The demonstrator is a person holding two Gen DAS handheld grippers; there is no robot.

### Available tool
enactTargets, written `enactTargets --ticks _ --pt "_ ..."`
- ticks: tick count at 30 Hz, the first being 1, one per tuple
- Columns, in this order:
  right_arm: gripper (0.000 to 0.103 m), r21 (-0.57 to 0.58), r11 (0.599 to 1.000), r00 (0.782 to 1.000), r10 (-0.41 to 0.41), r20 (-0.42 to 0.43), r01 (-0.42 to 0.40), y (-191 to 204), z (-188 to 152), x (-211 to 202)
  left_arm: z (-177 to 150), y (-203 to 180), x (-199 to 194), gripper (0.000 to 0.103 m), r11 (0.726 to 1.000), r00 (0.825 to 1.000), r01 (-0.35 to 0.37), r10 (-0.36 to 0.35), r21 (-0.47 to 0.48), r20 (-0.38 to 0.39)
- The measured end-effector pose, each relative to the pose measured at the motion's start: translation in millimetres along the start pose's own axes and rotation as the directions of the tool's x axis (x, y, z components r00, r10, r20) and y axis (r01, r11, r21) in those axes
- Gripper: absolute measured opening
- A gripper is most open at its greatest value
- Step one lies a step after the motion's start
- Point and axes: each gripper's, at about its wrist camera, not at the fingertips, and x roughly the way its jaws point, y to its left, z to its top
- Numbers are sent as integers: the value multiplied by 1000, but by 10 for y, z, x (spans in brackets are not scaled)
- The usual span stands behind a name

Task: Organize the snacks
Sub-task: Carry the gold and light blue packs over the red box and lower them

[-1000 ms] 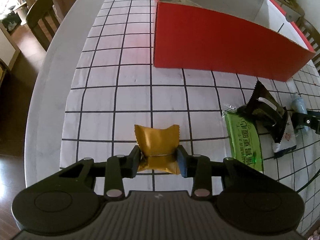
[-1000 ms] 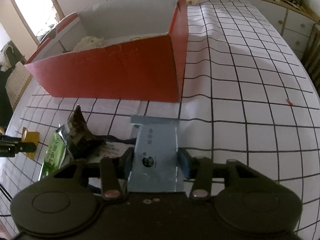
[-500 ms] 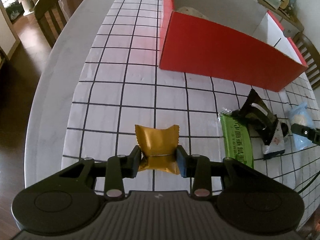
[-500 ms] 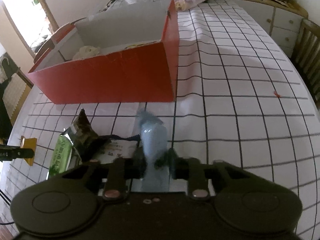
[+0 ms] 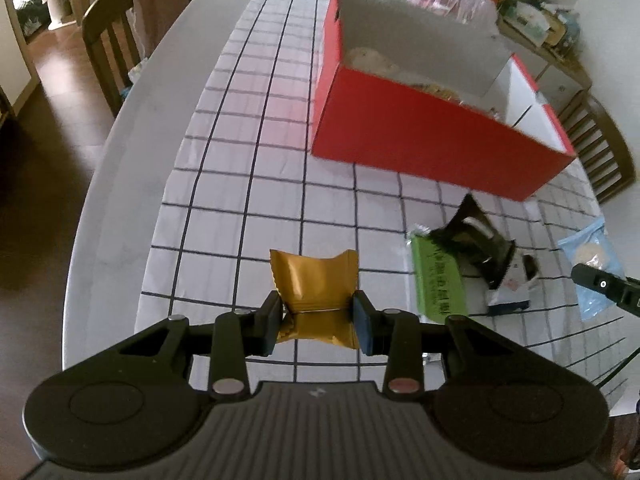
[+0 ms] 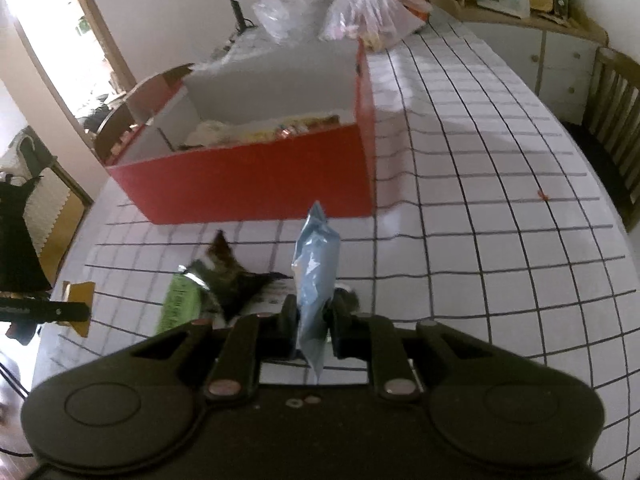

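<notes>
My left gripper (image 5: 316, 314) is shut on a gold snack packet (image 5: 314, 280) and holds it above the checked tablecloth. My right gripper (image 6: 313, 316) is shut on a light blue snack packet (image 6: 315, 268), squeezed narrow and standing upright; it also shows in the left wrist view (image 5: 592, 264). The red box (image 5: 420, 136) with white inner walls stands ahead of both, with several snacks inside (image 6: 256, 132). A green packet (image 5: 438, 280) and a dark packet (image 5: 480, 240) lie on the table between the grippers.
Plastic bags (image 6: 368, 12) sit behind the box. Wooden chairs stand at the table's left (image 5: 116, 32) and right (image 6: 612, 96). The table edge (image 5: 100, 184) curves close on my left. A sideboard (image 6: 552, 40) lines the far wall.
Both grippers have risen with their packets, so the box's inside now shows. The right gripper squeezed the blue packet from flat and wide to narrow.
</notes>
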Motion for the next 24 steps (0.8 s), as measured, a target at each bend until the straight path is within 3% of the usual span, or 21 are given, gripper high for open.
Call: enactTargets --ticks 11,24 --pt "14 -56 998 996 25 82 -20 297 310 -343 256 -234 -402 36 998 995 44 -47 35 88" --pt "14 -115 993 991 19 130 -4 432 930 -213 940 -666 -518 36 994 981 21 -41 105 190"
